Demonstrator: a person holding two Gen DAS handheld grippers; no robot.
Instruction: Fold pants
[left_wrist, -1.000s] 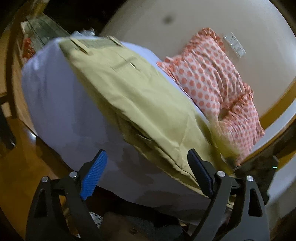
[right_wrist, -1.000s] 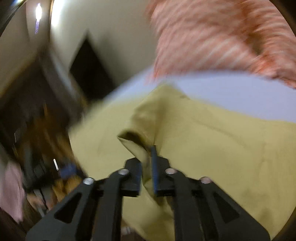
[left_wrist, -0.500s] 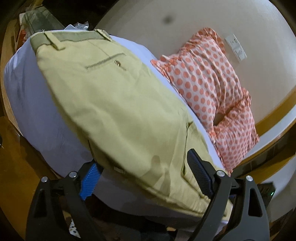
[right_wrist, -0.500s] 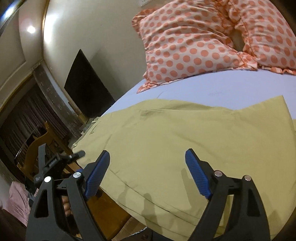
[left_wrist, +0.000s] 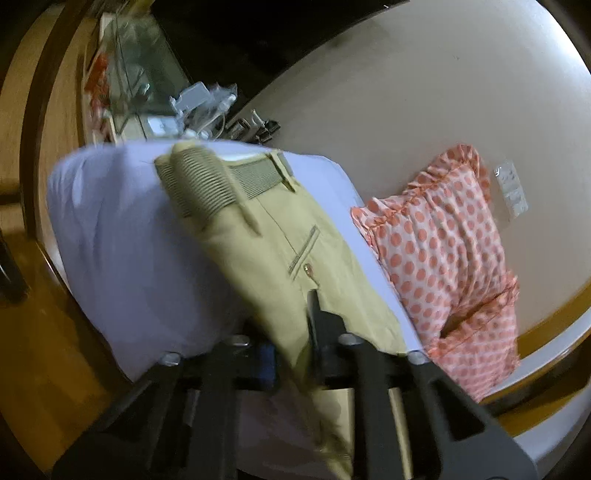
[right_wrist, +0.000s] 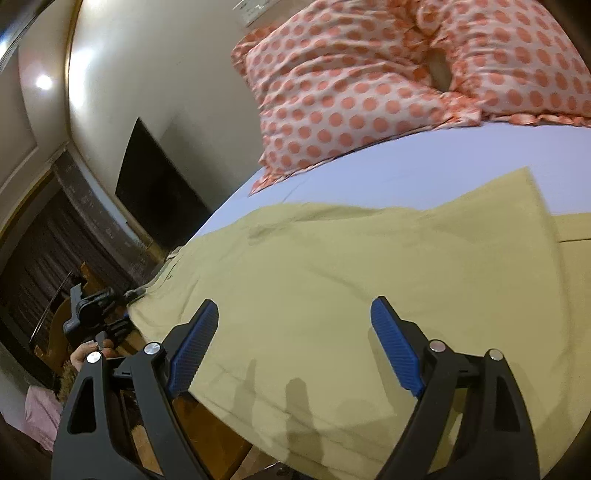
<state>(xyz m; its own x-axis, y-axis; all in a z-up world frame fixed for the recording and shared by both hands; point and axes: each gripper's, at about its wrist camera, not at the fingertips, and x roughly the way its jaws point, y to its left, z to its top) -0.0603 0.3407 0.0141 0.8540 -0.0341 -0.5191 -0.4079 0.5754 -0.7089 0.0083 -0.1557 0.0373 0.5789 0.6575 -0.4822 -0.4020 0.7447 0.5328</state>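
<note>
Khaki pants (left_wrist: 280, 258) lie on a bed with a pale lilac sheet (left_wrist: 125, 258). In the left wrist view the ribbed waistband (left_wrist: 207, 184) is at the far end and a back pocket shows. My left gripper (left_wrist: 295, 354) is shut on the near edge of the pants, with the cloth pinched between the fingers. In the right wrist view the pants (right_wrist: 369, 266) spread flat across the bed. My right gripper (right_wrist: 291, 350) is open and empty, just above the near edge of the cloth.
Two polka-dot pillows (right_wrist: 388, 81) lie at the head of the bed, against the wall. A cluttered bedside table (left_wrist: 199, 107) stands beyond the far bed corner. The wooden floor (left_wrist: 33, 350) and bed frame lie below. A dark screen (right_wrist: 155, 192) hangs on the wall.
My left gripper has gone from open to shut on the pants' edge. My right gripper let go of the cloth about a second ago and stays open above it.
</note>
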